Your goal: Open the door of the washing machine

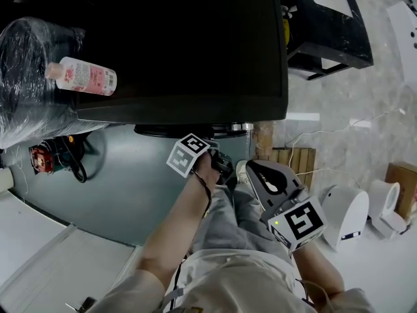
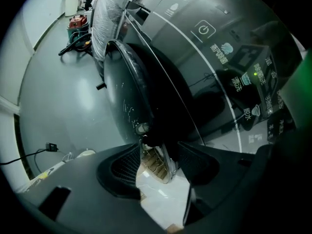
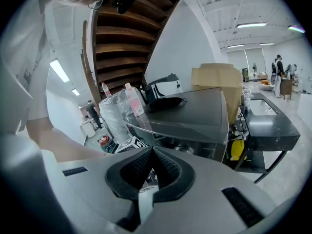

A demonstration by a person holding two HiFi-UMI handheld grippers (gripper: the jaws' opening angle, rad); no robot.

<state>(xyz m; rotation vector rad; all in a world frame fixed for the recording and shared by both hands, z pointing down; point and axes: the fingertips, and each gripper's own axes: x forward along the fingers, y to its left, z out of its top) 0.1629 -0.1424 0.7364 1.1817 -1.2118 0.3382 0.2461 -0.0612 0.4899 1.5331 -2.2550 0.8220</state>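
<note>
The dark washing machine [image 1: 182,44] fills the top of the head view; its round door [image 1: 195,130] shows as a rim under the front edge. In the left gripper view the glass door [image 2: 124,94] bulges ahead beside the control panel [image 2: 234,57]. My left gripper [image 2: 156,152] is at the door's lower side, its jaws drawn close around the dark handle and chrome rim [image 2: 166,165]. In the head view my left gripper [image 1: 218,160] reaches in under the machine's front. My right gripper [image 1: 257,171] hangs beside it, shut and holding nothing, and its view [image 3: 152,155] looks up at the machine [image 3: 195,111].
A pink-labelled bottle [image 1: 81,77] lies on a plastic-wrapped bundle [image 1: 26,77] left of the machine. A red tool with cables [image 1: 42,156] sits on the floor. A wooden pallet [image 1: 293,158], white toilets [image 1: 348,214] and a cardboard box [image 1: 401,184] stand right. A black table [image 1: 326,31] is behind.
</note>
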